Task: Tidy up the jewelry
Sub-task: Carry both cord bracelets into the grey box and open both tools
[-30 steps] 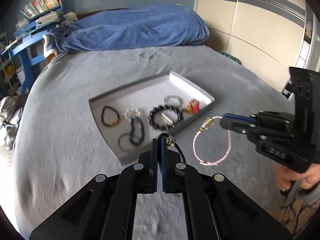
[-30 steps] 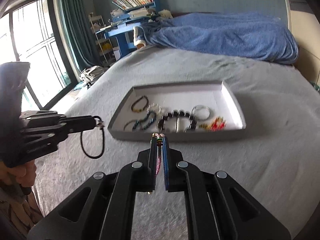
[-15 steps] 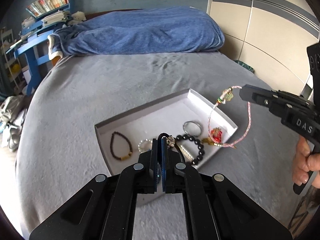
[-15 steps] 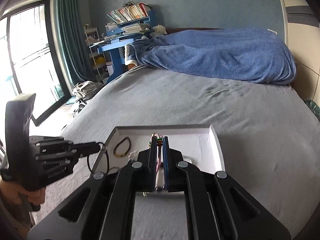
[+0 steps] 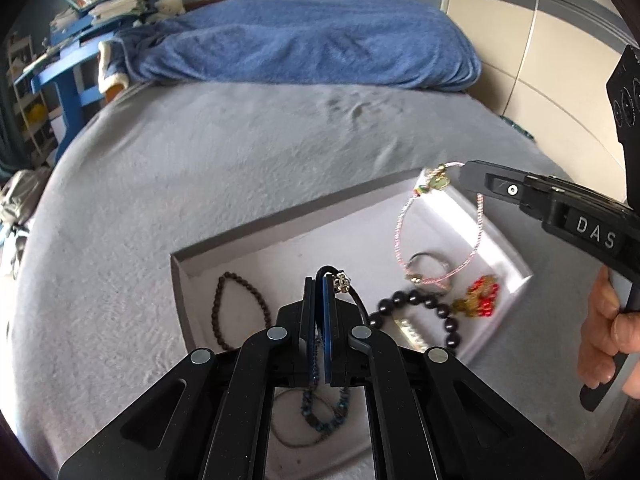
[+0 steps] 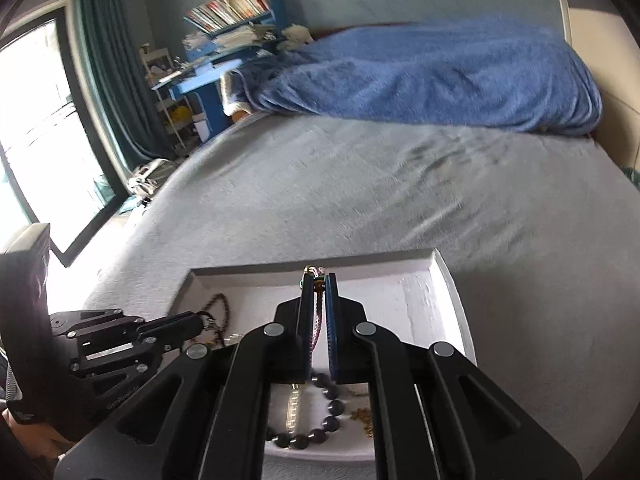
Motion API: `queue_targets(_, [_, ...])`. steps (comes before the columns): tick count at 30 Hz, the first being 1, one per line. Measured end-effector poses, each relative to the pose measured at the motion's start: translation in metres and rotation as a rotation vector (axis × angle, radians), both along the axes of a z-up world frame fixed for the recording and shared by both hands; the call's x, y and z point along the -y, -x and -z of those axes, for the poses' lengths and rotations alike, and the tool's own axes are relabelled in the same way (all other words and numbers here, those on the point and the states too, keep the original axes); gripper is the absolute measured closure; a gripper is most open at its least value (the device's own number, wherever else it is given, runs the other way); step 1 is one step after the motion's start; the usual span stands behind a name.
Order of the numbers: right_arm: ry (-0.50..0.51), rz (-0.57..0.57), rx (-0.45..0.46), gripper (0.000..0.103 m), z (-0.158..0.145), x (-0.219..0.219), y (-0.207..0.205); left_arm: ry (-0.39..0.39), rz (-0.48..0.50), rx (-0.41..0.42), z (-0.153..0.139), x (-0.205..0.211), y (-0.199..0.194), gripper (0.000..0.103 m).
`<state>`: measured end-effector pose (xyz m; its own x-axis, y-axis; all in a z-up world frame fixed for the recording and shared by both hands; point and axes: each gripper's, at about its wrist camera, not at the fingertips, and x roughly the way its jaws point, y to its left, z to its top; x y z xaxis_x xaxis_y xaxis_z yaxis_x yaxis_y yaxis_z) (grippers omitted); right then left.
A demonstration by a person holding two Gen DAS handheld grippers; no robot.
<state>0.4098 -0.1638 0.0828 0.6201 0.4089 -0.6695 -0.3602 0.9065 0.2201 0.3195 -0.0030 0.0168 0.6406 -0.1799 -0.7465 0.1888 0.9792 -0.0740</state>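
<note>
A white tray [image 5: 280, 236] lies on the grey bed and holds several bracelets: a brown bead one [image 5: 224, 308], a big black bead one [image 5: 436, 312], a silver ring bracelet [image 5: 426, 258] and a red-gold piece [image 5: 480, 292]. My left gripper [image 5: 320, 280] is shut on a black cord bracelet [image 5: 354, 294] with a silver charm, above the tray. My right gripper [image 6: 319, 280] is shut on a pink string bracelet [image 5: 400, 224], which hangs over the tray's right part. The right gripper also shows in the left wrist view [image 5: 464, 172], and the left one in the right wrist view [image 6: 200, 320].
The tray [image 6: 424, 304] sits on a grey bedspread [image 5: 240, 152]. A blue blanket [image 5: 304, 56] is heaped at the bed's far end. A blue desk with books [image 6: 224, 48] and a window [image 6: 36, 128] stand to the left. Wardrobe doors [image 5: 540, 40] are at right.
Both grippers have moved forward over the tray with their bracelets still held. The pink bracelet now hangs above the tray's right side instead of beside the tray.
</note>
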Motion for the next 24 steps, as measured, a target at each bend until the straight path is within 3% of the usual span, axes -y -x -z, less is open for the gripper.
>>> queue_targets(7, [0.065, 0.041, -0.076, 0.098, 0.036, 0.011, -0.015, -0.019, -0.03, -0.048, 0.026, -0.005, -0.01, 0.099])
queue_targets(8, [0.069, 0.04, -0.078, 0.097, 0.038, 0.012, -0.015, -0.024, -0.031, -0.05, 0.027, -0.005, -0.009, 0.094])
queue_targets(10, [0.079, 0.041, -0.076, 0.091, 0.038, 0.013, -0.013, -0.034, -0.033, -0.042, 0.026, -0.004, -0.007, 0.073])
queue_targets(12, [0.08, 0.042, -0.069, 0.074, 0.035, 0.014, -0.011, -0.033, -0.033, -0.026, 0.022, -0.004, -0.003, 0.044])
queue_targets(13, [0.081, 0.041, -0.061, 0.063, 0.034, 0.014, -0.01, -0.035, -0.033, -0.013, 0.019, -0.003, -0.001, 0.038])
queue_targets(16, [0.094, 0.033, -0.032, 0.05, 0.028, 0.013, -0.002, -0.051, -0.021, 0.02, 0.01, 0.0, 0.007, 0.031])
queue_targets(17, [0.099, 0.03, -0.024, 0.047, 0.026, 0.013, 0.0, -0.052, -0.021, 0.025, 0.007, 0.001, 0.009, 0.023])
queue_targets(20, [0.102, 0.029, -0.003, 0.039, 0.02, 0.017, 0.008, -0.044, -0.032, 0.044, 0.0, -0.002, 0.017, 0.021])
queue_targets(24, [0.082, 0.043, 0.008, 0.03, 0.014, 0.029, 0.022, -0.047, -0.074, 0.066, -0.008, -0.009, 0.03, 0.009])
